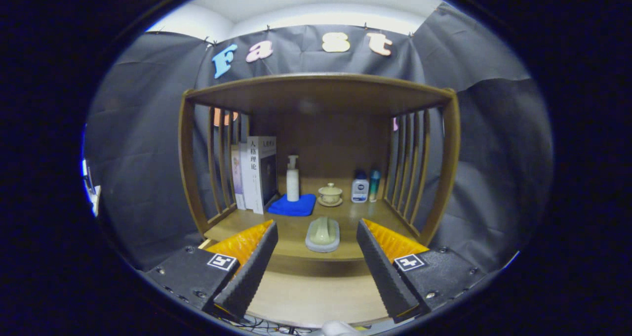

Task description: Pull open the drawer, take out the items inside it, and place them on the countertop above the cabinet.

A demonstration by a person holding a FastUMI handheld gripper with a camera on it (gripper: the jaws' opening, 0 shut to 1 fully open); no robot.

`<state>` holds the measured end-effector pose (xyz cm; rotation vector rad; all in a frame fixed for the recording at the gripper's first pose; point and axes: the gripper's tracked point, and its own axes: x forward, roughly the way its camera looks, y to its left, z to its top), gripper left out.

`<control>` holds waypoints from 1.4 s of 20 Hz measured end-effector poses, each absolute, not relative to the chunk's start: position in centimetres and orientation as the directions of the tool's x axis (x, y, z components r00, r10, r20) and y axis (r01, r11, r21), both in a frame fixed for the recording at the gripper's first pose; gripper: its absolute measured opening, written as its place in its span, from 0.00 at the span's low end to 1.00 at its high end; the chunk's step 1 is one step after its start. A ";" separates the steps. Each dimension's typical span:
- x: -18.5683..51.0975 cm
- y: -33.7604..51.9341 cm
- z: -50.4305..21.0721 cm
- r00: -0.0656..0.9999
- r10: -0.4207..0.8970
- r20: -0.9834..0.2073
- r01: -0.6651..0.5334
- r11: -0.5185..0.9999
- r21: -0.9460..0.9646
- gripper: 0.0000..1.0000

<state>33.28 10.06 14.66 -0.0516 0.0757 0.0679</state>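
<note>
Spread wide and holding nothing, the gripper [316, 267] hovers over the lower wooden surface [316, 296] before the cabinet [321, 94]. Just ahead, between its fingers, a pale green dish [322, 234] rests on the countertop [296, 232]. Beyond stand books [256, 173], a pump bottle [293, 179] on a blue cloth [294, 206], and a lidded cup [330, 194].

The hand-held gripper [317, 257] hangs wide open, empty, a pale green dish [322, 233] on the counter [296, 237] just ahead between its fingers.
</note>
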 end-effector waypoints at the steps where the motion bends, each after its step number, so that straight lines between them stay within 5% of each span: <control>1: 32.1 9.8 14.4 0.996 0.061 -0.063 -0.064 0.997 -0.043 1.00; 7: 26.3 8.8 9.7 1.000 0.021 -0.012 -0.022 0.998 -0.059 1.00; 17: 23.0 8.9 -4.5 0.989 0.027 -0.145 -0.033 0.999 -0.039 1.00; 28: 24.9 10.8 -11.0 0.976 0.042 -0.215 -0.049 0.998 -0.025 1.00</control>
